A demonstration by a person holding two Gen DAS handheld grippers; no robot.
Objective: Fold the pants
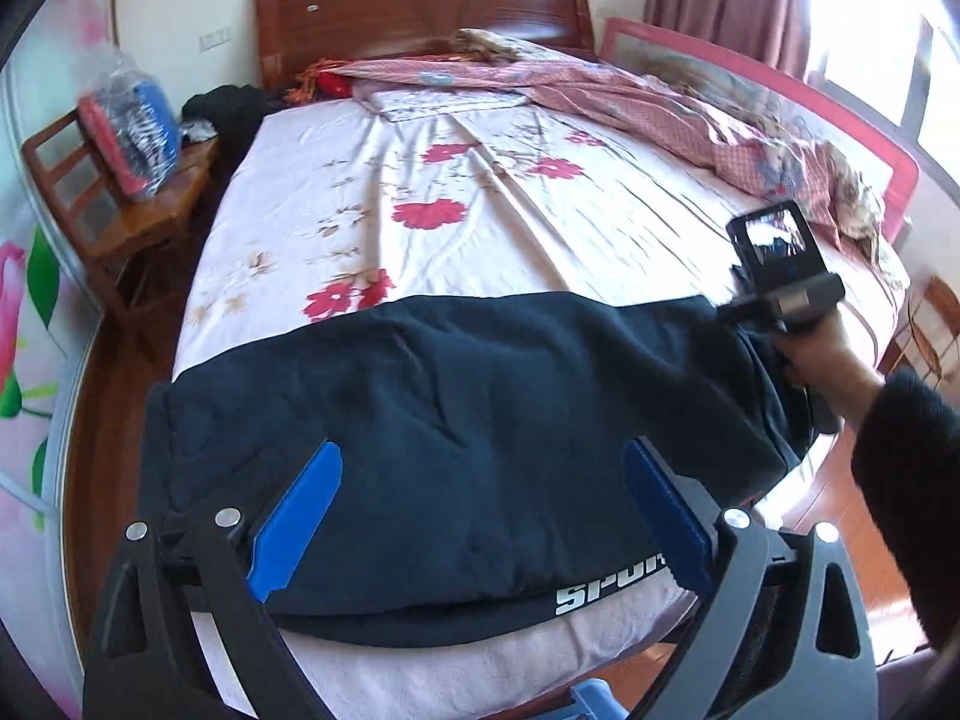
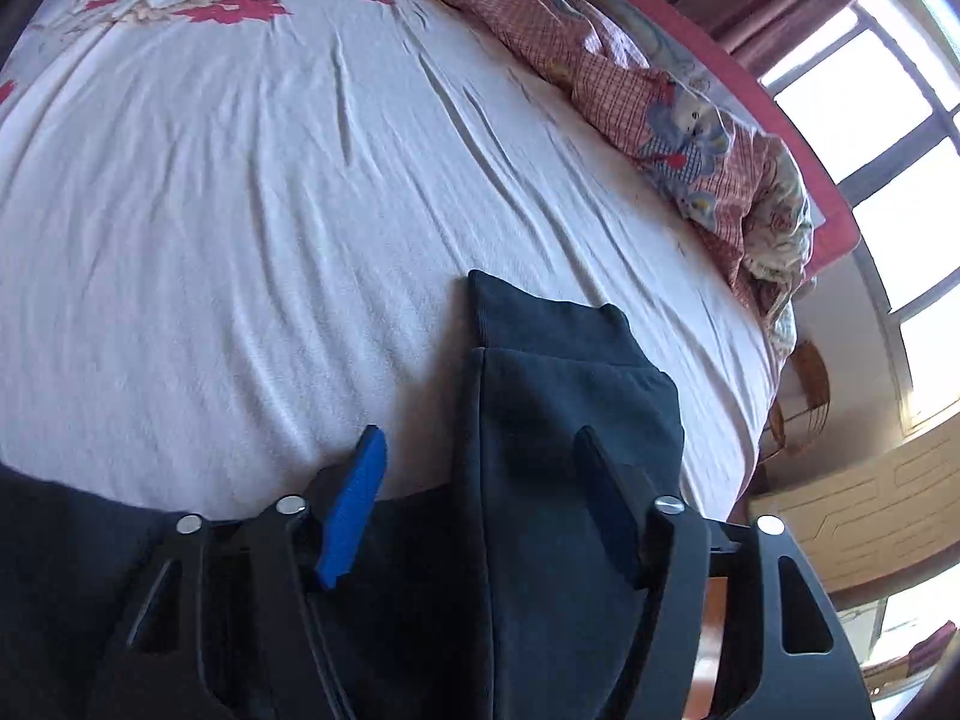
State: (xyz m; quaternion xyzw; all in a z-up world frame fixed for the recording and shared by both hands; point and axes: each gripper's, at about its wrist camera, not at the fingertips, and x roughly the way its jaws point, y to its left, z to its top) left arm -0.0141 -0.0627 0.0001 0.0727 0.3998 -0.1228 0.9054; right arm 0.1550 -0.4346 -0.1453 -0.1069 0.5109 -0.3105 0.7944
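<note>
On one bed, one pants.

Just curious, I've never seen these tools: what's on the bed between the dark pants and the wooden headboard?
In the left wrist view, mostly bare flowered sheet lies between the pants and headboard, with a crumpled pink checked quilt near the headboard.

Both grippers are black frames with silver round screws and blue pads on the jaws. The right hand shows bare skin below a dark fuzzy sleeve.
</note>
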